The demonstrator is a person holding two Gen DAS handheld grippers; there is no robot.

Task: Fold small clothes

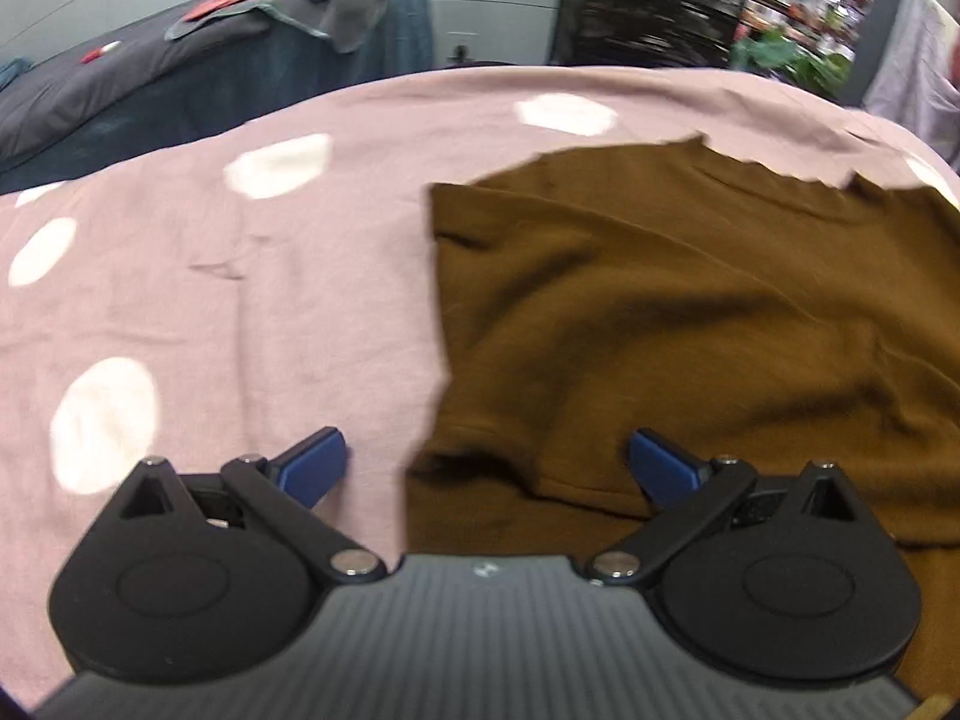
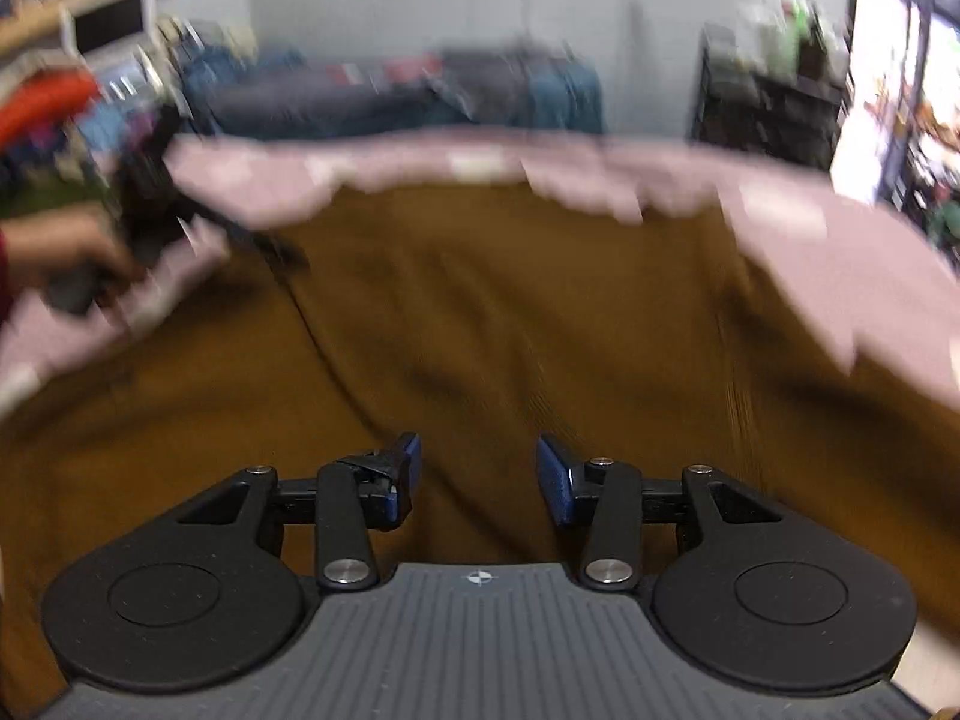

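Observation:
A brown garment lies spread on a pink cloth with white dots. My left gripper is wide open and empty, low over the garment's near left edge; its right finger is over the brown fabric and its left finger over the pink cloth. In the right wrist view the same brown garment fills the middle, blurred. My right gripper is open and empty just above it. The left gripper, held in a hand, shows at the garment's left side.
The pink cloth extends beyond the garment on all sides. Behind it stand a surface with dark clothes, a black rack and plants. Shelves with clutter are at far left in the right wrist view.

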